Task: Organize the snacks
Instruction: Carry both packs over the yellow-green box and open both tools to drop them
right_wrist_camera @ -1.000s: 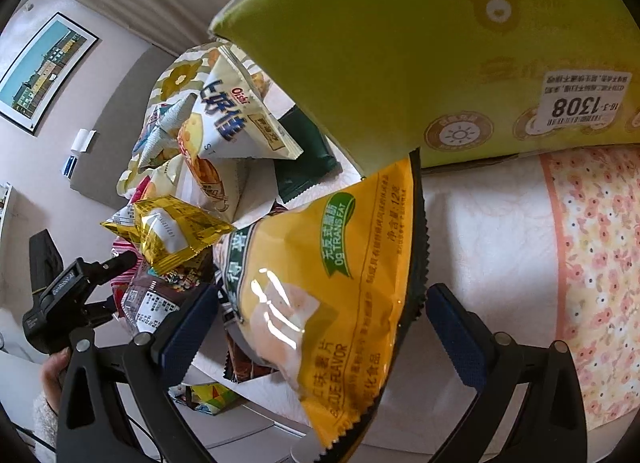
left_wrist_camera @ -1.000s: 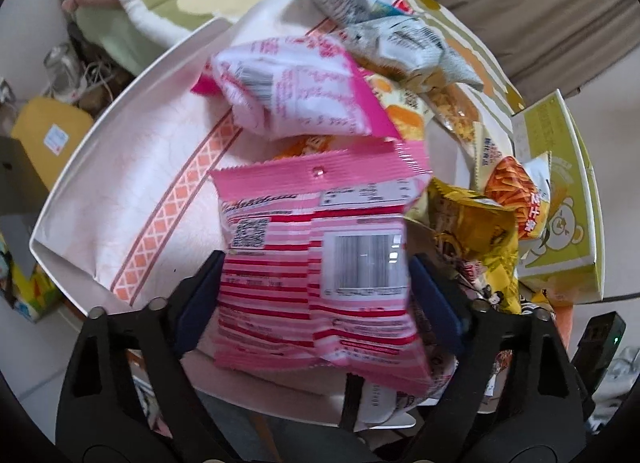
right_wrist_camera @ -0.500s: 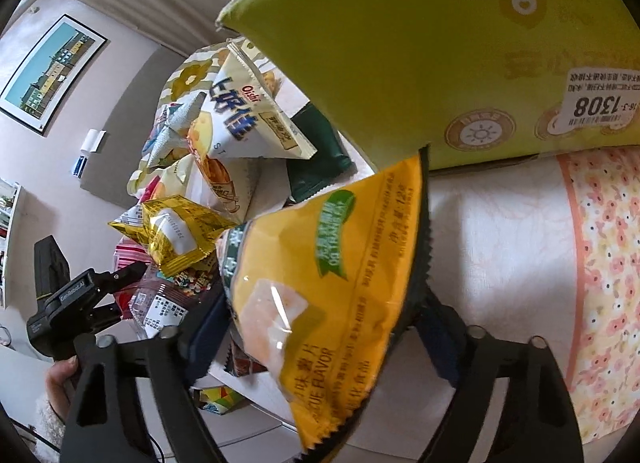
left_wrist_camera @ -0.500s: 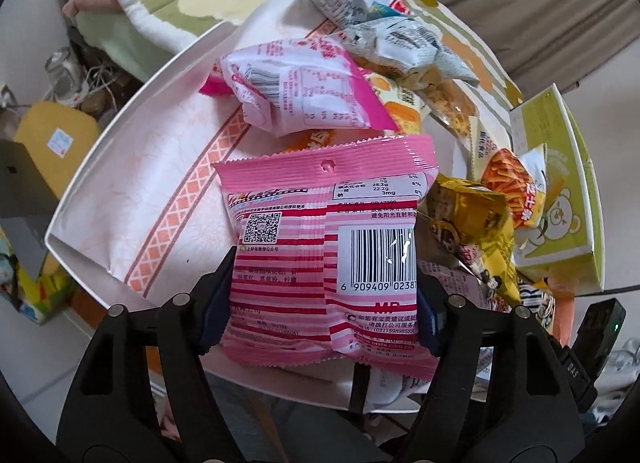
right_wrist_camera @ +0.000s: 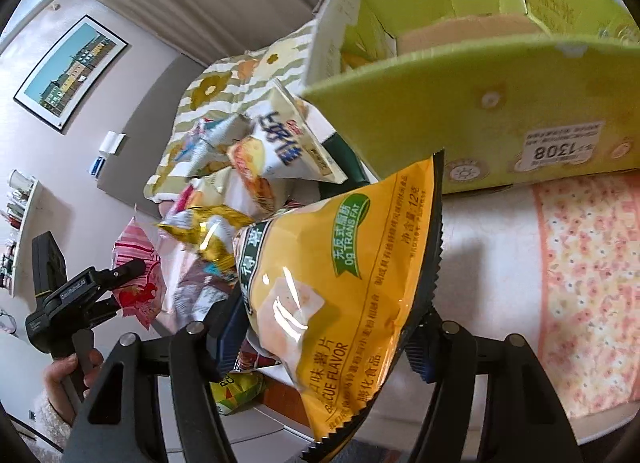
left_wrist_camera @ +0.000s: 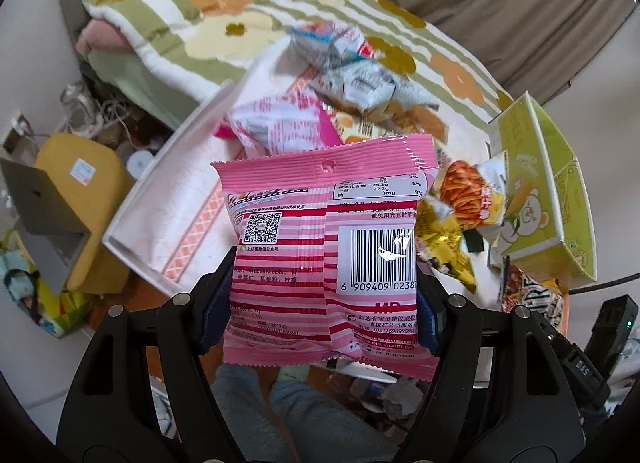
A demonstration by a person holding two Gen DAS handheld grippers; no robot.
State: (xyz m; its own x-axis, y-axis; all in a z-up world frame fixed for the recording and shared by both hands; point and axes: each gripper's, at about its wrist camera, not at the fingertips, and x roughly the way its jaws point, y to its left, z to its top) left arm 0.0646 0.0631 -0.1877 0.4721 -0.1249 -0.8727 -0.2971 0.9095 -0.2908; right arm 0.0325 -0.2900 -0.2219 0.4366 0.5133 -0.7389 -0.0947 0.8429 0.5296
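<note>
My left gripper [left_wrist_camera: 324, 303] is shut on a pink striped snack bag [left_wrist_camera: 320, 231], held back side up above the near edge of the white cloth-covered table [left_wrist_camera: 176, 199]. My right gripper [right_wrist_camera: 324, 335] has a yellow barbecue-flavour chip bag [right_wrist_camera: 340, 263] between its pads; the jaws are closing and press on its sides. The chip bag hangs just in front of an open green carton [right_wrist_camera: 480, 111]. A pile of mixed snack bags [left_wrist_camera: 360, 87] lies on the table between the two grippers. The left gripper with its pink bag [right_wrist_camera: 136, 275] also shows at the left of the right wrist view.
The green carton [left_wrist_camera: 536, 191] stands at the table's right edge. A flowered blanket [left_wrist_camera: 240, 15] lies beyond the table. A yellow box [left_wrist_camera: 80, 167] and a laptop [left_wrist_camera: 44, 215] sit on the floor at left. A person's legs [left_wrist_camera: 300, 415] are below the left gripper.
Both grippers narrowed onto their bags and rose, lifting them off the table. The carton's open top has come into the right wrist view.
</note>
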